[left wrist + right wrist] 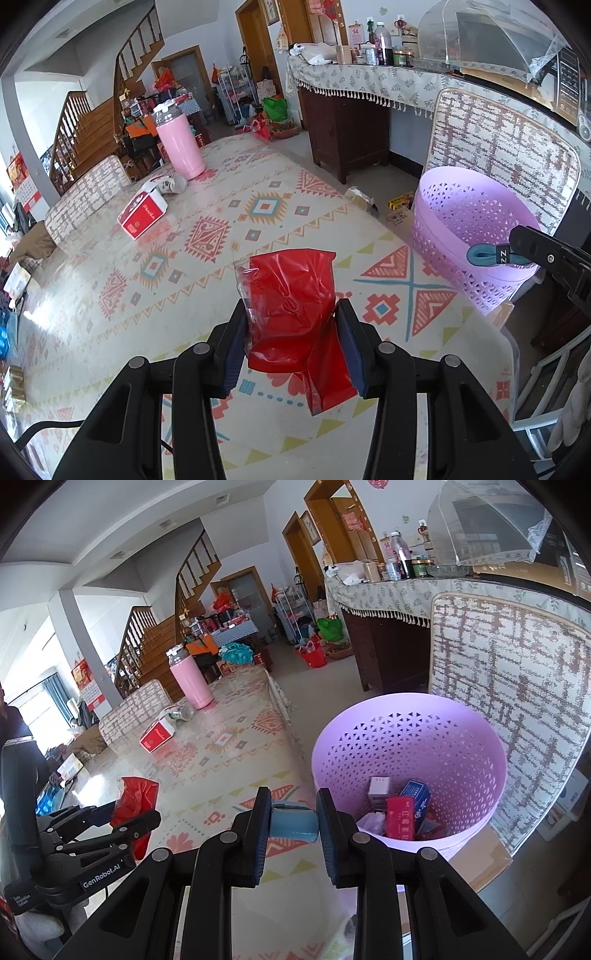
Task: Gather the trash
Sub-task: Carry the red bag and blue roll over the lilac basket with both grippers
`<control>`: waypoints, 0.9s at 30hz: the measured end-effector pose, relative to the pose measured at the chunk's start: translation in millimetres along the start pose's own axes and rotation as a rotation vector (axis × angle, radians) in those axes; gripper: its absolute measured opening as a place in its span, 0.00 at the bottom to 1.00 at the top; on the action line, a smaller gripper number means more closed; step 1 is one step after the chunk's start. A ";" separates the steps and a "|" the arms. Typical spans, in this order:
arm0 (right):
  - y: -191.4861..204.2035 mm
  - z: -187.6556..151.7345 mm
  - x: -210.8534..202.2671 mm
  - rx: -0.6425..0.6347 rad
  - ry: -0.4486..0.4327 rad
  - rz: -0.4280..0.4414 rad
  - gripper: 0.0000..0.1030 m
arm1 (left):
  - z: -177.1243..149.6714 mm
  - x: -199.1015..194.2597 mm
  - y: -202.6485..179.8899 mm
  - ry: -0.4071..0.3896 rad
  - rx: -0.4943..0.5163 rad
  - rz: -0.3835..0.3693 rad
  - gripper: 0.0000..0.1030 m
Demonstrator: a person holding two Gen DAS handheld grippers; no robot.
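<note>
Trash basket (408, 738) beside patterned table (229, 236)

- The purple basket (408, 760) stood open-topped at the table's edge; its mouth was unblocked, with boxes (402, 805) lying only at the bottom.
- A chair back (509, 709) rose just behind the basket, closing off that side.
- The patterned table (229, 229) was bare between the basket and the far end.
- There a pink flask (181, 147), a red box (142, 216) and a lying bottle (171, 183) crowded together.
</note>
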State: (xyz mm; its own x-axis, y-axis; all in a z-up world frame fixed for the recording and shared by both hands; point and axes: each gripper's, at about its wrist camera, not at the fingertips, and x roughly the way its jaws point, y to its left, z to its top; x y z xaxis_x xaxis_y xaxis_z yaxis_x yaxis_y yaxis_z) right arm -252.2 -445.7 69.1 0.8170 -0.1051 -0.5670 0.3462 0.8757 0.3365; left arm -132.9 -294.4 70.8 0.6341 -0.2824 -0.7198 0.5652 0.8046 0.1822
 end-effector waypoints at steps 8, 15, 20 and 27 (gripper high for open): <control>-23.5 11.9 -6.1 0.018 -0.018 -0.039 0.26 | 14.3 -0.1 -16.3 -0.033 0.028 -0.007 0.44; -41.9 22.6 -9.6 0.018 -0.036 -0.072 0.26 | 22.0 2.9 -27.5 -0.041 0.047 -0.013 0.44; -50.5 24.5 -6.4 0.029 -0.033 -0.074 0.26 | 29.1 5.5 -31.7 -0.043 0.047 -0.020 0.44; -61.4 29.5 -0.6 0.038 -0.030 -0.083 0.26 | 48.5 4.7 -33.4 -0.037 0.022 -0.111 0.44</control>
State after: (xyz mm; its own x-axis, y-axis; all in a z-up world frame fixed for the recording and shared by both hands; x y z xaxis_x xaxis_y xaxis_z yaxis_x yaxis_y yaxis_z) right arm -260.4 -513.3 71.0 0.7977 -0.1911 -0.5720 0.4302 0.8450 0.3177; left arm -123.2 -347.9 93.9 0.5858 -0.3889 -0.7110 0.6442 0.7558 0.1174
